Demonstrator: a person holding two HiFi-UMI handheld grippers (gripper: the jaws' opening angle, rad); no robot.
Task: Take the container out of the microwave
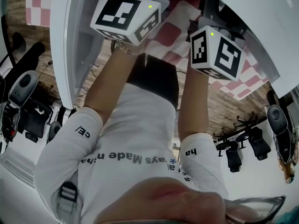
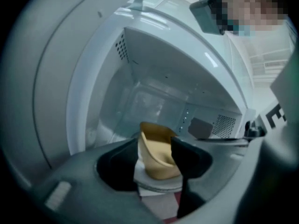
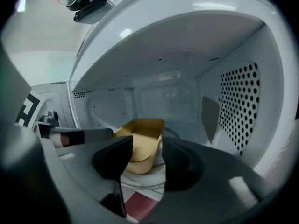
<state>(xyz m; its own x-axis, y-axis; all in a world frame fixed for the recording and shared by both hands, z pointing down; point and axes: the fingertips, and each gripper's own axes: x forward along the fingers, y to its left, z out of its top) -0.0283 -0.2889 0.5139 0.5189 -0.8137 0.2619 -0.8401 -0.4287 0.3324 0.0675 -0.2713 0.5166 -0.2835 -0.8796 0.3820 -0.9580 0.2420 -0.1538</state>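
Observation:
A tan container [image 2: 158, 158] [image 3: 139, 144] sits low at the front of the white microwave's cavity [image 2: 154, 78], on a white turntable plate [image 2: 156, 186]. My left gripper [image 2: 156, 146] points into the opening with its dark jaws spread to either side of the container, the pads not pressing on it. My right gripper [image 3: 145, 148] comes in from the other side, jaws likewise apart around the container's near end. In the head view only the two marker cubes [image 1: 125, 17] [image 1: 216, 52] and both forearms show; the jaws and container are hidden.
The microwave door [image 1: 65, 45] stands open at the left. The perforated side wall [image 3: 240, 106] is close on the right gripper's right. A red-and-white checked cloth [image 1: 168, 36] lies under the microwave. Each gripper's cube [image 2: 275, 115] [image 3: 28, 108] shows in the other's view, close alongside.

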